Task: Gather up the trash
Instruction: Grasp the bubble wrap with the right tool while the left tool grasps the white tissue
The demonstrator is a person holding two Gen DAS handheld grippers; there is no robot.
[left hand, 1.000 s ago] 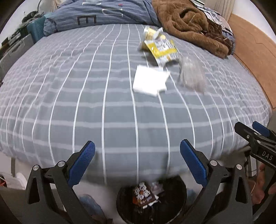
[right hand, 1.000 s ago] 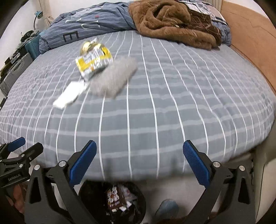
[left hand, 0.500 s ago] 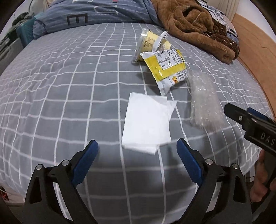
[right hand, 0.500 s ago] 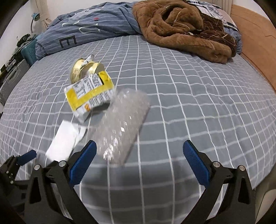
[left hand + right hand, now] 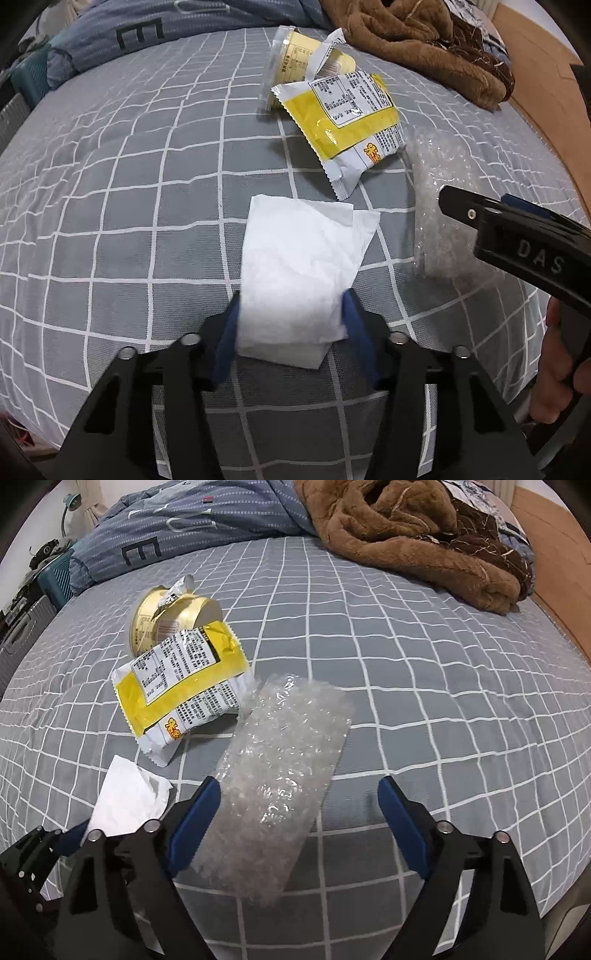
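toppled yellow cup, contents unclear

Even, soft indoor light, no hard shadows. Heavy fisheye bowing, black vignette at corners. Left gripper fingertips motion-blurred; small glare on yellow wrapper.

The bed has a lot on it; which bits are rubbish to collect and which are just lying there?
Trash to collect:
white tissue, between the left gripper fingers
bubble wrap, in front of the right gripper
yellow snack wrapper
yellow cup

Just lying there:
brown blanket
blue duvet
grey checked sheet
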